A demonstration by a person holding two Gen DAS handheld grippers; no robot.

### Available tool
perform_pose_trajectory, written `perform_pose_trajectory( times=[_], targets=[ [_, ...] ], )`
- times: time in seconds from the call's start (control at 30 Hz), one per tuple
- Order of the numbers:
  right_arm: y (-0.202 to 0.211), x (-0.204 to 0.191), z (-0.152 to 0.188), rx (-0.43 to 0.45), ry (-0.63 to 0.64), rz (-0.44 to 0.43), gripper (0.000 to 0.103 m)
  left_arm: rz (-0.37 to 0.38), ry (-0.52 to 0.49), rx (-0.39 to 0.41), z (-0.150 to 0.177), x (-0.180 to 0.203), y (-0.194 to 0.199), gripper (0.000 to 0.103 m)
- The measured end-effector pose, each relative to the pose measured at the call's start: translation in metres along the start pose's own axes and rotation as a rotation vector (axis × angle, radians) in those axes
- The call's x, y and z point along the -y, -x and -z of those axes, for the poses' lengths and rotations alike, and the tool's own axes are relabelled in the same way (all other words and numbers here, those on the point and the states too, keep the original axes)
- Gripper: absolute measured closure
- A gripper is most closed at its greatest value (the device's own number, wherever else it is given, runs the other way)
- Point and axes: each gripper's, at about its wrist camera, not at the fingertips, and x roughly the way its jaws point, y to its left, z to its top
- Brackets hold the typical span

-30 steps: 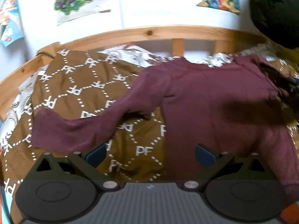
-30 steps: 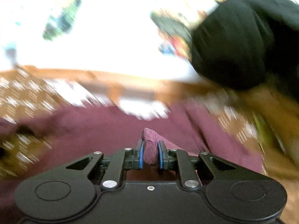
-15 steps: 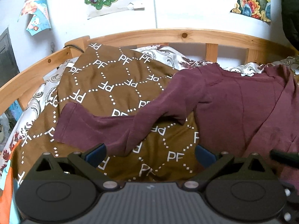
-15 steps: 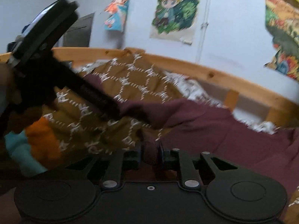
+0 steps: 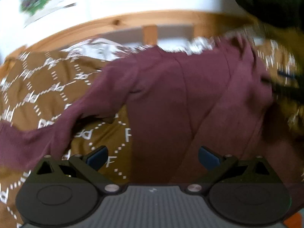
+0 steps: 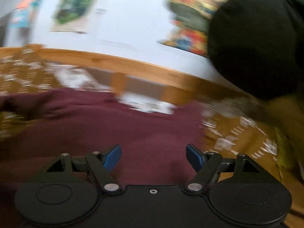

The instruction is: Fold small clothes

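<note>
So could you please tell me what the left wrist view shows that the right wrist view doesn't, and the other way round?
Only the left wrist view shows the shirt's long sleeve stretched across the brown blanket, and the open left claw. Only the right wrist view shows the right claw, opening with nothing between its pads. Both show the maroon shirt, the wooden bed rail and blurred posters.

Wooden bed rail [image 5: 133, 21]; white wall [image 6: 129, 24] with blurred, seemingly cartoon posters [image 6: 76, 5].

Maroon long-sleeved top [image 5: 171, 98] spread flat on brown patterned blanket [image 5: 38, 87], sleeve stretched out left.
</note>
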Motion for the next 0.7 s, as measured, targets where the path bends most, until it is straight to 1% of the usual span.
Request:
perform_pose_trajectory(
  times=[0.07,0.1,0.17,0.23,0.27,0.3,0.33,0.37,0.4,0.5,0.57,0.63,0.7],
  targets=[
    [-0.02,0.024,0.005,-0.004,-0.077,0.026,0.036,-0.014,-0.044,-0.017,-0.001,0.012,-0.01,0.0],
    [-0.027,0.031,0.006,0.004,-0.096,0.02,0.037,-0.019,-0.053,-0.024,0.0,0.017,-0.014,0.0],
    [-0.04,0.04,0.009,0.023,-0.115,-0.011,0.042,-0.027,-0.059,-0.047,0.0,0.022,-0.023,0.0],
    [-0.052,0.045,0.009,0.029,-0.134,-0.053,0.049,-0.037,-0.044,-0.07,0.002,0.024,-0.029,0.0],
    [-0.058,0.047,0.009,0.026,-0.141,-0.07,0.062,-0.039,-0.029,-0.078,0.002,0.024,-0.032,0.0],
    [-0.063,0.047,0.009,0.025,-0.147,-0.081,0.085,-0.037,-0.014,-0.079,0.003,0.023,-0.034,0.0],
    [-0.062,0.045,0.009,0.04,-0.16,-0.08,0.092,-0.033,0.001,-0.079,0.004,0.023,-0.035,0.0],
    [-0.059,0.048,0.007,0.064,-0.188,-0.077,0.095,-0.025,0.014,-0.079,0.004,0.022,-0.036,0.0],
    [-0.056,0.052,0.005,0.077,-0.225,-0.072,0.096,-0.012,0.021,-0.077,0.004,0.023,-0.037,0.0],
    [-0.05,0.073,-0.007,0.099,-0.338,-0.006,0.097,0.042,0.006,-0.074,0.008,0.029,-0.041,0.0],
    [-0.048,0.081,-0.011,0.097,-0.362,0.033,0.097,0.049,-0.024,-0.086,0.012,0.036,-0.045,0.001],
    [-0.055,0.081,-0.011,0.047,-0.338,0.052,0.097,0.039,-0.038,-0.092,0.017,0.039,-0.05,0.001],
    [-0.061,0.082,-0.005,0.012,-0.353,0.067,0.091,0.042,-0.015,-0.086,0.021,0.037,-0.051,0.001]
  ],
)
